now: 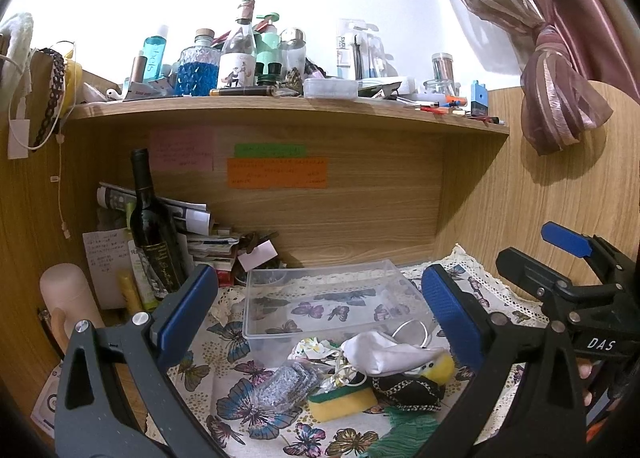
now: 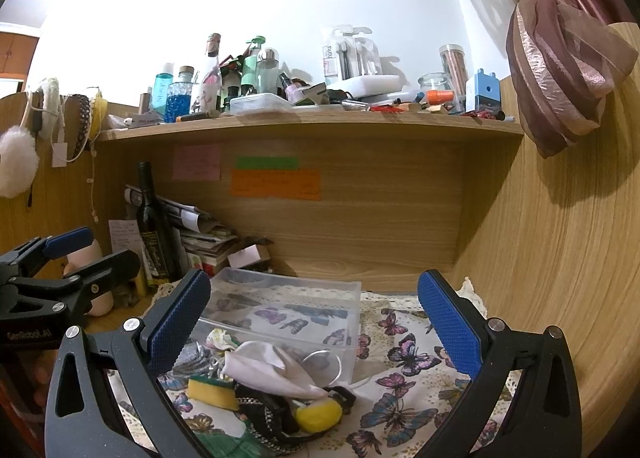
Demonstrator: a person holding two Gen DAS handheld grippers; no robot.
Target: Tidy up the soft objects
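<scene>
A pile of soft things lies on the butterfly cloth (image 1: 224, 370) in front of a clear plastic box (image 1: 332, 298): a white cloth (image 1: 384, 354), a yellow-green sponge (image 1: 340, 402), a yellow pompom (image 1: 440, 368), a black patterned fabric piece (image 1: 404, 390), a grey sparkly pad (image 1: 288, 382) and green yarn (image 1: 404, 434). The box (image 2: 288, 310) holds nothing. My left gripper (image 1: 320, 298) is open above the pile and empty. My right gripper (image 2: 316, 306) is open and empty, just behind the white cloth (image 2: 272, 370), sponge (image 2: 212, 390) and pompom (image 2: 318, 416).
A dark wine bottle (image 1: 154, 226), stacked papers (image 1: 192, 226) and a pink cup (image 1: 70, 298) stand at the back left. The shelf above (image 1: 280, 110) is crowded with bottles. Wooden walls close in behind and on the right (image 2: 560, 278). A curtain (image 1: 560, 90) hangs at the upper right.
</scene>
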